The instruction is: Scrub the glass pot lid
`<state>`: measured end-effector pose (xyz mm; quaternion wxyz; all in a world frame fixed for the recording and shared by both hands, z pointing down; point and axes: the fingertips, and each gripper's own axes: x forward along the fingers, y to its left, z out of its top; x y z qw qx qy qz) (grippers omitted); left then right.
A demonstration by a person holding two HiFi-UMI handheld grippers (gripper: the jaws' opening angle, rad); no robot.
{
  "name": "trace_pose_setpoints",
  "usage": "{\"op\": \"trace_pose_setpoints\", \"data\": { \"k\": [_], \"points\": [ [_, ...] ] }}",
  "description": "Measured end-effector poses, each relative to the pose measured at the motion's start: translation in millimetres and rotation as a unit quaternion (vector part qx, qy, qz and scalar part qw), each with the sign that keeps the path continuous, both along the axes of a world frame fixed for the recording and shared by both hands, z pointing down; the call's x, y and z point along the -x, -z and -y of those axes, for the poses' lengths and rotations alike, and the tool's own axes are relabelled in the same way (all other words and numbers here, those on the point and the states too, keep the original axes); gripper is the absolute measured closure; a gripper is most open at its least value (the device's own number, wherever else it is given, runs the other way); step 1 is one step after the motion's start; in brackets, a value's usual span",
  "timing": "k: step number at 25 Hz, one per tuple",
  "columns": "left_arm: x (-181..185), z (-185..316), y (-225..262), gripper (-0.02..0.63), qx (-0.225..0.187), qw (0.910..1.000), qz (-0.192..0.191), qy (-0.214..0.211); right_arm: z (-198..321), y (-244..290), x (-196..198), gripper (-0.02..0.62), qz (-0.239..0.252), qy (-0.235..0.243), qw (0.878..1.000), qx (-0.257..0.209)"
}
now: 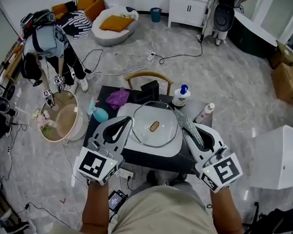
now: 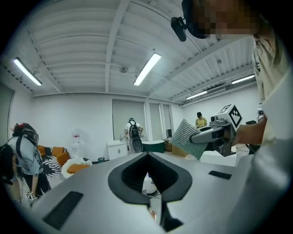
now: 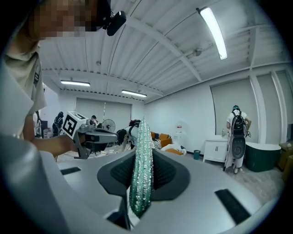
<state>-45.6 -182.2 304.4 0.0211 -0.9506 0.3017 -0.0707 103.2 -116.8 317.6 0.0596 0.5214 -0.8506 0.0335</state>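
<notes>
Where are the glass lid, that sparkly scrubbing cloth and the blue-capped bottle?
glass lid (image 1: 154,125), head view, on its centre knob.
scrubbing cloth (image 1: 189,127), head view, on the middle of the strip.
blue-capped bottle (image 1: 180,98), head view, on its white body.

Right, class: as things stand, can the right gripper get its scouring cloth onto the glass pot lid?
Probably yes. In the head view the right gripper, shut on the scouring cloth, hangs just right of the glass pot lid, with nothing between them.
</notes>
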Motion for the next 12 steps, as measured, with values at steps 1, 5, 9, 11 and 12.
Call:
{"op": "trace_pose_setpoints", "data": {
  "k": [1,5,9,11,12],
  "points": [
    [2.4,-0.8,1.0,0.593,-0.001,1.0000,0.000,0.001,-0.3,1.1,0.2,0.517,0.000,-0.001,1.000,0.000],
    [8.1,1.6,2.6,0.593,0.000,1.0000,0.000,0.003,2.6,8.1,0.3,0.517,-0.002,-0.005,1.000,-0.002],
    [11.9,2.3,1.1,0.592,0.001,1.0000,-0.002,0.002,3.7,8.4,3.4,0.517,-0.003,-0.007,1.000,-0.002],
    [13.8,2.8,-0.2,0.593,0.002,1.0000,-0.004,0.002,3.9,6.8,5.2,0.517,-0.002,-0.008,1.000,-0.001],
    [14.7,3.0,-0.8,0.594,0.002,1.0000,-0.004,0.002,4.0,5.9,6.1,0.517,-0.002,-0.009,1.000,-0.001]
  ]
}}
